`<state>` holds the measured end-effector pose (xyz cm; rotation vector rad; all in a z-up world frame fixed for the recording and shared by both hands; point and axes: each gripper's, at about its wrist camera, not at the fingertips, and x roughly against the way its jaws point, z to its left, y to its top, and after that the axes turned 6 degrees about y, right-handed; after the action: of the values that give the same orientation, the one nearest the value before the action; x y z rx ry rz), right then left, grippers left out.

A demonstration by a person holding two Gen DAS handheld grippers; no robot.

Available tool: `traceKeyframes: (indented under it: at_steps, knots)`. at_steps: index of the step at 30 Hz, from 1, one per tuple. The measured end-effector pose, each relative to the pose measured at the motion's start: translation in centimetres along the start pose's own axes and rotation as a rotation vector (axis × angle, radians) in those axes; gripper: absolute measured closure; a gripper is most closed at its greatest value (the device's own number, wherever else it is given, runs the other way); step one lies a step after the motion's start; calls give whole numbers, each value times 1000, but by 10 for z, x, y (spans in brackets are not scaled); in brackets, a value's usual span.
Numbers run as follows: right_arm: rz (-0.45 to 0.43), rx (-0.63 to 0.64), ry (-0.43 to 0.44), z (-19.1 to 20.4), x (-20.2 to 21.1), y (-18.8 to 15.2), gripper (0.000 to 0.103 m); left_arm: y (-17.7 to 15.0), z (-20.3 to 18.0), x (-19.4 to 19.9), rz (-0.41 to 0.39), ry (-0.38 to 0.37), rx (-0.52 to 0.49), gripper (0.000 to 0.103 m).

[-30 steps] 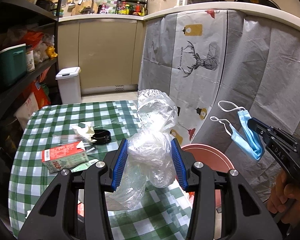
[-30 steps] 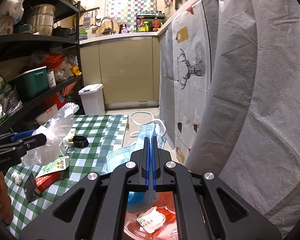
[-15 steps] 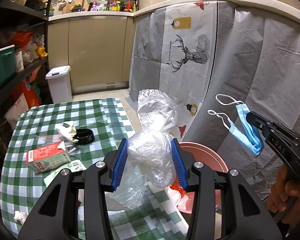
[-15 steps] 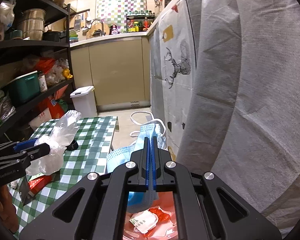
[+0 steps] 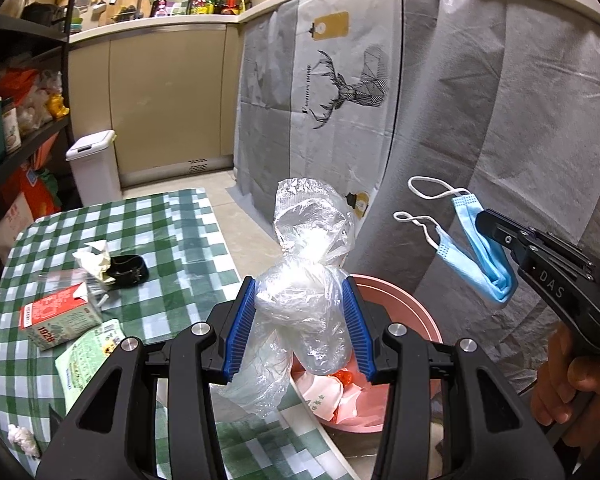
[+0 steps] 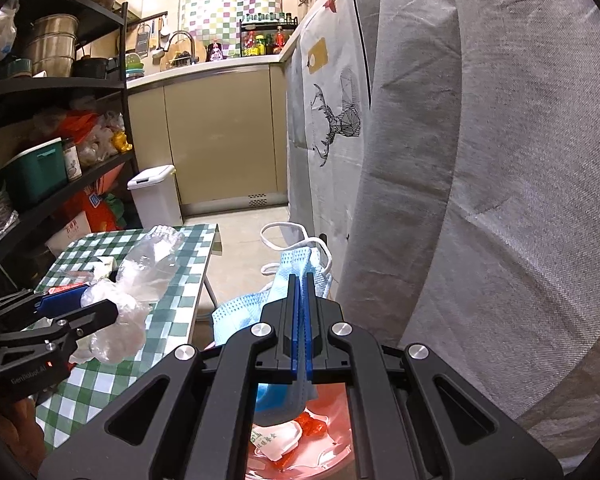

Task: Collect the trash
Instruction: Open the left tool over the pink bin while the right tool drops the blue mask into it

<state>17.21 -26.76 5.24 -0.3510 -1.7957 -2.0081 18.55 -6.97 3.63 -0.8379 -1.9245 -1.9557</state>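
Some trash is already in the pink bin [image 5: 400, 304] at the bottom middle of the frame. The left gripper [image 5: 300, 320] squeezes a clear bag [image 5: 304, 280] just above the bin's rim; the right gripper [image 6: 299, 320] is pinched tight on a blue mask [image 6: 296, 268] over it — neither is dropped yet. Left on the table [image 5: 160, 232], lower left: a carton [image 5: 56, 320], a tissue [image 5: 94, 258], a green packet [image 5: 88, 354], a white scrap [image 5: 20, 438].

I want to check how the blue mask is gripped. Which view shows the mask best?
The left wrist view: the blue face mask hangs whole from the right gripper. In the right wrist view the fingers hide part of it.
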Motion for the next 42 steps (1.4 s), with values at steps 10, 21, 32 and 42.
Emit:
traceKeyframes:
  at_steps: [10, 21, 32, 42]
  knots:
    - [17, 12, -11, -1, -5, -1, 100, -6, -24, -17, 39, -32, -21, 59]
    - [31, 2, -22, -6, -11, -3, 96, -12, -36, -26, 72, -42, -49, 55]
    - [36, -40, -46, -17, -13, -4, 57, -10, -26, -24, 61, -39, -31, 44]
    - [23, -15, -38, -10, -10, -6, 57, -9, -9, -12, 32, -18, -22, 47]
